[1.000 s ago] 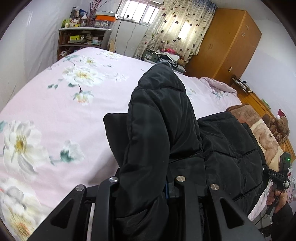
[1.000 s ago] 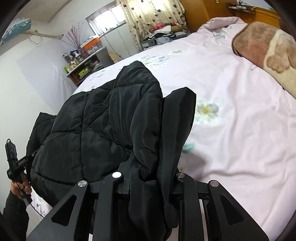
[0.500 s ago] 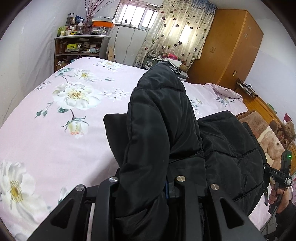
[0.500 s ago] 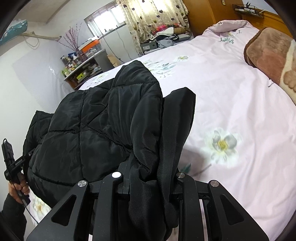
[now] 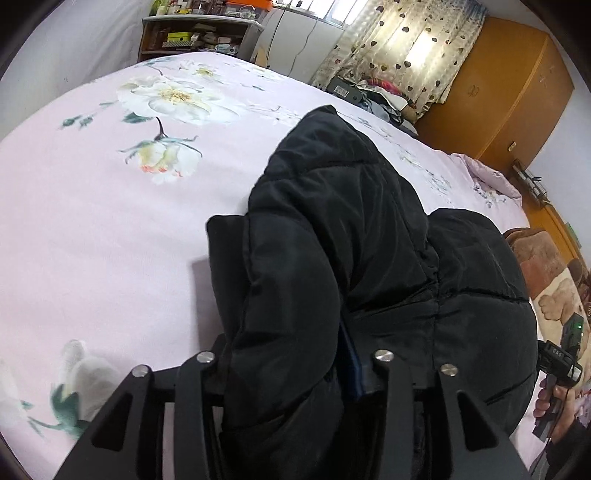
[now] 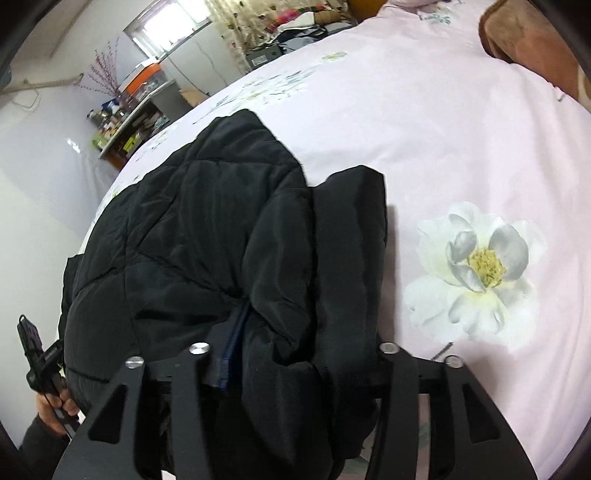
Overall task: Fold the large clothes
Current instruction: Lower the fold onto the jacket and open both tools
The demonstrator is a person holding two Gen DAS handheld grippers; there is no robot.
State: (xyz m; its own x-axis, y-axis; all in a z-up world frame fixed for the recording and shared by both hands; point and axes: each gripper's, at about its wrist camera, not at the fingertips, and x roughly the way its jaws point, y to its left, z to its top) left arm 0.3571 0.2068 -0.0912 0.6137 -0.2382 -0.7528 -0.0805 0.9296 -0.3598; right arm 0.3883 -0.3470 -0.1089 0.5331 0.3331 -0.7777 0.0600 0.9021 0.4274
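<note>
A black quilted puffer jacket [image 5: 351, 258] hangs bunched between both grippers, held up over a pink flowered bed sheet [image 5: 110, 221]. My left gripper [image 5: 291, 373] is shut on one thick edge of the jacket, which fills the space between its fingers. My right gripper [image 6: 291, 354] is shut on the other edge of the jacket [image 6: 207, 240]. The fingertips of both grippers are hidden by the fabric. The other gripper's handle and the hand holding it show at the right edge of the left wrist view [image 5: 561, 373] and the left edge of the right wrist view [image 6: 40, 365].
A brown plush blanket [image 5: 546, 273] lies at the bed's head, also in the right wrist view [image 6: 532, 40]. A cluttered shelf [image 5: 195, 33], a curtained window [image 5: 402, 48] and a wooden wardrobe [image 5: 506, 88] stand beyond the bed.
Both grippers have moved forward and lower over the bed with the jacket still gripped; the sheet's flowers have slid toward the cameras and the jacket now hangs closer to the sheet.
</note>
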